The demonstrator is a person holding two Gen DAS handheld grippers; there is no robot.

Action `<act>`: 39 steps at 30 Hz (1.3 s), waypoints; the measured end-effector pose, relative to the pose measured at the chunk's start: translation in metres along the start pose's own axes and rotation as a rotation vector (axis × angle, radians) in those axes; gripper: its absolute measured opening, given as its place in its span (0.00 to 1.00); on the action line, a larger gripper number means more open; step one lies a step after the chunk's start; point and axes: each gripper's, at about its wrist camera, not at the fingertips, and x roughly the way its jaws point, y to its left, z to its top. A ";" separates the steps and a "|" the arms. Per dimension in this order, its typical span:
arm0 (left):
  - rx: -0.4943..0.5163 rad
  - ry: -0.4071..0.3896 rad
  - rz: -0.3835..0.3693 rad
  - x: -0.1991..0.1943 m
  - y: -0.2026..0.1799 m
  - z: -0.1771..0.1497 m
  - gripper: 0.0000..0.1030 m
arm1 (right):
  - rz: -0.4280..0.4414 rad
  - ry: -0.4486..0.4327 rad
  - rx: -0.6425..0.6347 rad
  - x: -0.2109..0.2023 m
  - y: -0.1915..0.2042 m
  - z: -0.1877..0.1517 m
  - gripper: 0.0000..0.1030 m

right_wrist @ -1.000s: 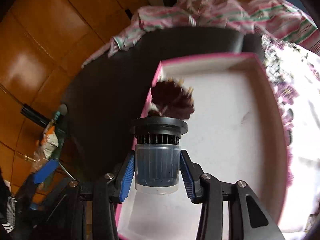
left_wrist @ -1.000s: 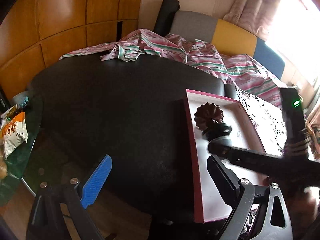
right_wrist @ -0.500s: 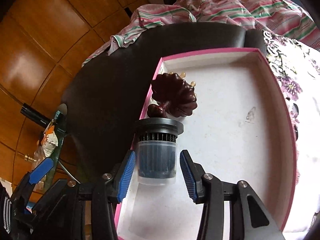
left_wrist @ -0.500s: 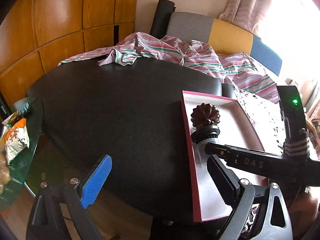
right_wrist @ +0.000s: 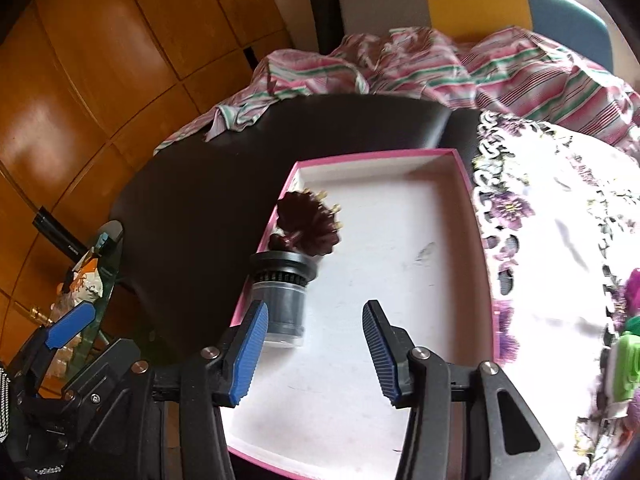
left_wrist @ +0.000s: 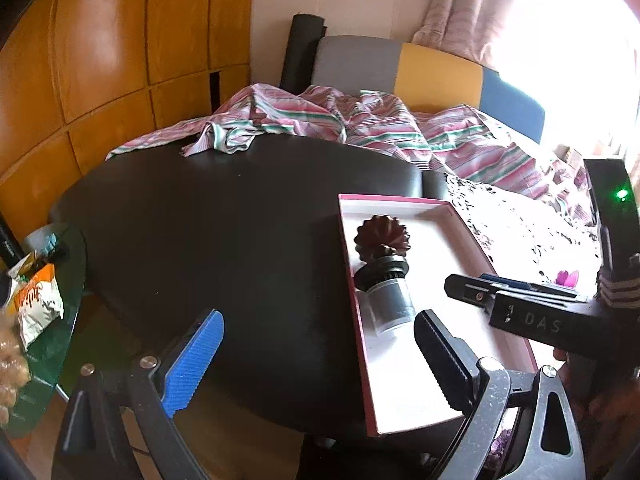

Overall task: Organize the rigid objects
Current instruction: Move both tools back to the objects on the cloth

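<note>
A pink-rimmed white box [right_wrist: 400,280] lies on the black round table [left_wrist: 220,240]. Inside it, against its left wall [left_wrist: 348,264], a dark red flower-shaped piece [right_wrist: 308,224] [left_wrist: 382,236] sits just behind a dark grey cylinder with a black ribbed cap [right_wrist: 284,300] [left_wrist: 390,296]. My right gripper [right_wrist: 315,312] hovers over the box floor, its jaws opening with nothing between them; the cylinder stands just outside its left finger [right_wrist: 252,340]. My left gripper [left_wrist: 318,320] hangs open and empty above the table's near edge, left of the box.
A striped pink cloth [left_wrist: 320,120] is heaped at the table's far side, before a multicoloured chair back [left_wrist: 420,68]. A floral cloth [right_wrist: 560,220] lies right of the box, with a green object [right_wrist: 628,360] on it. A glass side table with snack packets [left_wrist: 36,304] stands at the left.
The right gripper has let go of the cylinder, spread its jaws and drawn back and up. The cylinder now stands free in the box. The left gripper has risen slightly.
</note>
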 end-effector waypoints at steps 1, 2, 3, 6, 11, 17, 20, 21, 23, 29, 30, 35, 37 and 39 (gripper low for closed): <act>0.004 -0.002 -0.006 -0.001 -0.002 0.000 0.94 | -0.008 -0.008 -0.001 -0.003 -0.002 0.000 0.49; 0.006 -0.002 -0.010 -0.002 -0.003 0.000 0.94 | -0.016 -0.015 -0.001 -0.007 -0.003 -0.001 0.49; 0.009 -0.002 -0.013 -0.002 -0.005 0.000 0.94 | -0.022 -0.023 0.000 -0.011 -0.006 -0.001 0.49; 0.023 -0.006 -0.018 -0.005 -0.011 0.000 0.94 | -0.044 -0.041 0.005 -0.022 -0.014 -0.002 0.50; 0.052 -0.010 -0.025 -0.007 -0.021 -0.001 0.94 | -0.088 -0.070 0.026 -0.041 -0.037 -0.005 0.51; 0.090 -0.013 -0.045 -0.009 -0.035 0.001 0.94 | -0.168 -0.111 0.066 -0.072 -0.078 -0.009 0.51; 0.113 -0.013 -0.061 -0.008 -0.045 0.003 0.94 | -0.225 -0.135 0.099 -0.090 -0.105 -0.010 0.51; 0.119 -0.013 -0.065 -0.008 -0.049 0.003 0.94 | -0.245 -0.142 0.113 -0.096 -0.114 -0.010 0.51; 0.134 -0.010 -0.080 -0.007 -0.057 0.004 0.94 | -0.289 -0.157 0.140 -0.107 -0.133 -0.012 0.51; 0.187 -0.003 -0.123 -0.003 -0.085 0.008 0.94 | -0.424 -0.199 0.250 -0.141 -0.198 -0.025 0.52; 0.196 -0.002 -0.131 -0.002 -0.090 0.009 0.94 | -0.445 -0.207 0.274 -0.145 -0.209 -0.029 0.52; 0.250 0.003 -0.168 0.001 -0.118 0.012 0.94 | -0.519 -0.250 0.440 -0.161 -0.262 -0.054 0.52; 0.275 0.007 -0.181 0.003 -0.131 0.013 0.94 | -0.526 -0.238 0.522 -0.162 -0.279 -0.062 0.52; 0.296 0.012 -0.197 0.004 -0.144 0.013 0.94 | -0.494 -0.263 0.584 -0.170 -0.290 -0.067 0.52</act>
